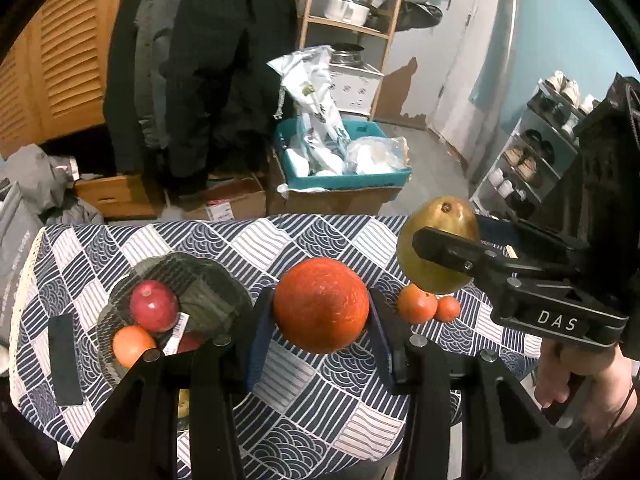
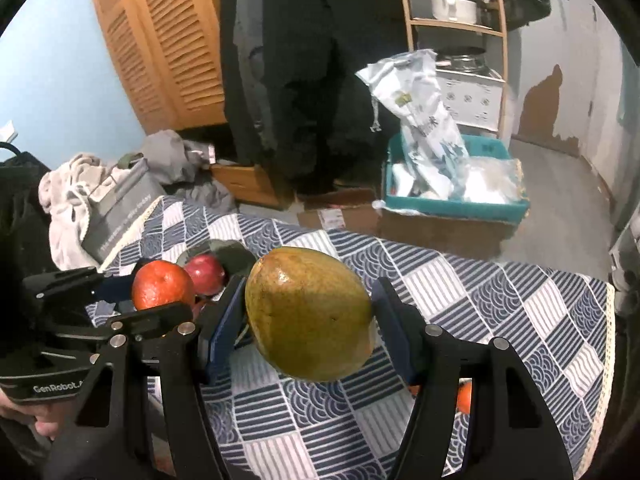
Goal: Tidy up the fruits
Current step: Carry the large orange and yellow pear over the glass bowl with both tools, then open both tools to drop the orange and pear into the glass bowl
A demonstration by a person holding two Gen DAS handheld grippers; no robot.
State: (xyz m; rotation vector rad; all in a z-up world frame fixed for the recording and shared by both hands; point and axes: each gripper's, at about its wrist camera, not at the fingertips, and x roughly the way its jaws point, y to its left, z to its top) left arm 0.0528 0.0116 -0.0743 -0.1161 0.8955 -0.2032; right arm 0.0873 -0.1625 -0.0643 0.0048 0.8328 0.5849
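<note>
Clamping a large orange [image 1: 321, 305] between its pads, the left tool [image 1: 321, 320] hangs above the patterned counter [image 1: 320, 400], while the right tool [image 2: 310, 316] is closed on a green mango [image 2: 310, 314] whose long axis runs roughly across the jaws. The dark bowl [image 1: 224, 280], already holding a red apple [image 1: 154, 306] and a small orange [image 1: 133, 345], lies down and to the left of the left tool, so that hand looks nearer to it. Two small oranges [image 1: 418, 304] remain on the counter below the mango.

"DAS" on the right tongs [image 1: 440, 254] — "GenRobot" on the left tongs [image 2: 160, 294]
</note>
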